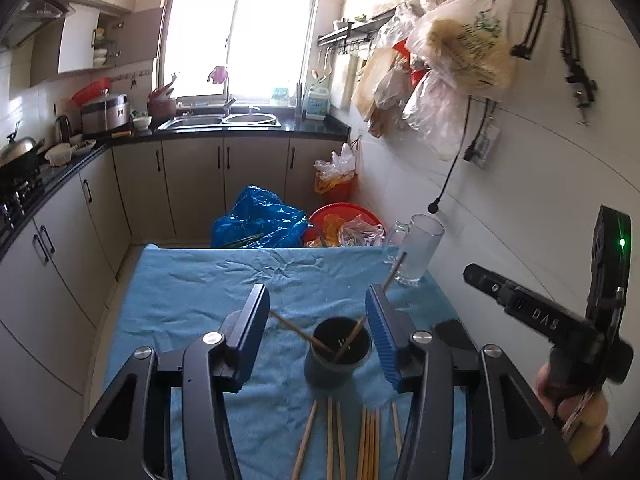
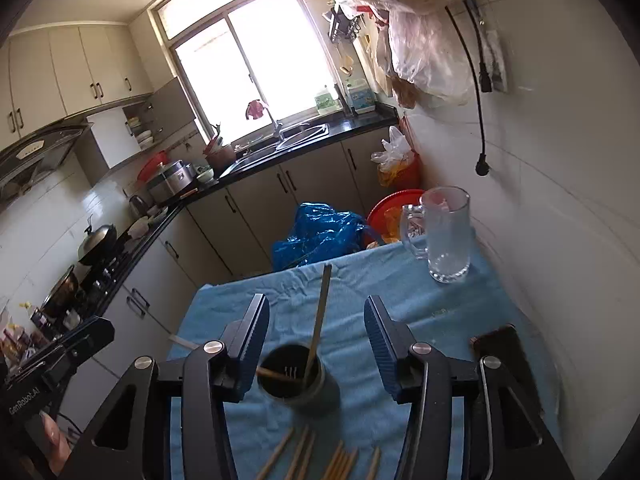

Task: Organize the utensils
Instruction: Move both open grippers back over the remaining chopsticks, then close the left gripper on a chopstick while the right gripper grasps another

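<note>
Both of my grippers stand closest to the lenses. My left gripper (image 1: 316, 320) has its jaws spread with nothing pinched between them; the dark cup (image 1: 338, 354) merely shows in the gap beyond the blue pads. My right gripper (image 2: 316, 328) is likewise spread apart and empty, with the same cup (image 2: 298, 380) seen past its fingers. In the left wrist view my right hand (image 1: 576, 404) appears at the right edge, wrapped around its gripper's handle.

Beneath everything lies the blue cloth (image 1: 192, 280) that covers the counter, wrinkled toward its far edge. On the far right corner of it stands a clear glass mug (image 2: 446, 236), upright, handle turned left, well apart from the cup. A dark flat object (image 2: 500, 344) lies on the cloth at the right, near my right gripper; I cannot tell what it is.

The cup stands upright near the front middle of the cloth. Two chopsticks (image 1: 352, 338) lean inside it, crossing each other and sticking out over opposite sides of the rim. The loose chopsticks (image 1: 368, 440) lie flat on the cloth just in front of the cup, roughly side by side, their ends pointing toward it, in a small spread row at the near edge.
</note>
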